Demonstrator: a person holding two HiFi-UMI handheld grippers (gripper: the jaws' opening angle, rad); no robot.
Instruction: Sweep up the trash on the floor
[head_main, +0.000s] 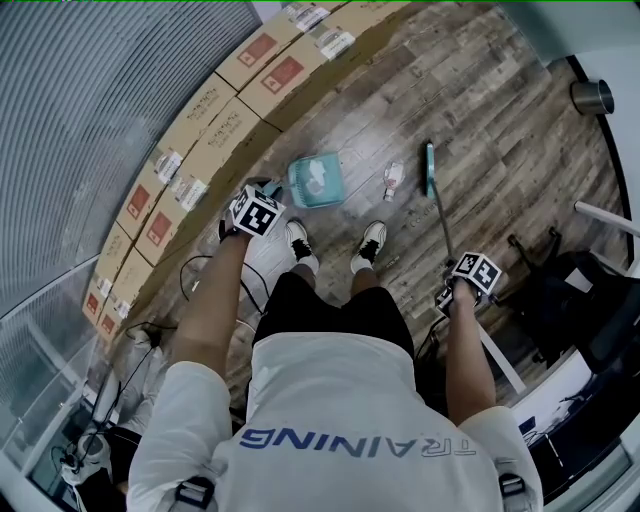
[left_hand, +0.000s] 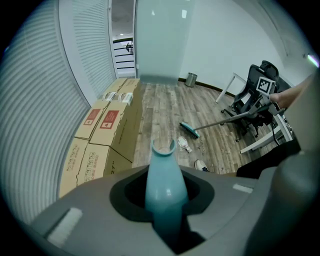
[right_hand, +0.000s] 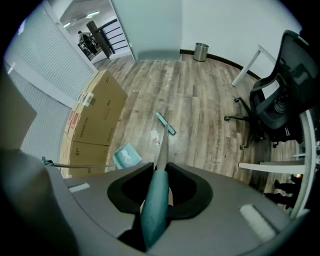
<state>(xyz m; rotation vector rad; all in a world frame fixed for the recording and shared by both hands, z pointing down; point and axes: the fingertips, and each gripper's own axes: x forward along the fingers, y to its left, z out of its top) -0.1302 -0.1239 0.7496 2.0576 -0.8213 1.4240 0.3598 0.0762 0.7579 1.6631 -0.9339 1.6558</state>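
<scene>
Wood-plank floor (head_main: 500, 120), with a row of cardboard boxes (head_main: 200, 130) along the ribbed wall on the left and a black office chair (right_hand: 282, 95) off to the right. The person (head_main: 330, 420) stands mid-frame in a white shirt and dark shorts, both shoes (head_main: 370, 243) pointing at the work area. The teal dustpan (head_main: 316, 180) sits on the floor just ahead of the left shoe, mouth toward the debris. There are pale patches inside it; can't tell if that's scrap or glare. The left gripper (left_hand: 165, 200) is angled steeply down, jaws narrow and clamped on the dustpan's teal upright handle (left_hand: 165, 172), which fills the gap between them. The right gripper (right_hand: 157, 200) points straight down, jaws pinched on the teal grip of the broom (right_hand: 154, 215). The metal shaft runs from there forward to the floor. The broom head (head_main: 430, 168) is on the planks, ahead and to the right of the right shoe. The trash (head_main: 394, 180) is a small crumpled pale wrapper lying on the floor between dustpan and broom head, just beside the head, apart from the pan. A small metal bin (head_main: 592, 97) stands by the far wall, well apart from everything.
</scene>
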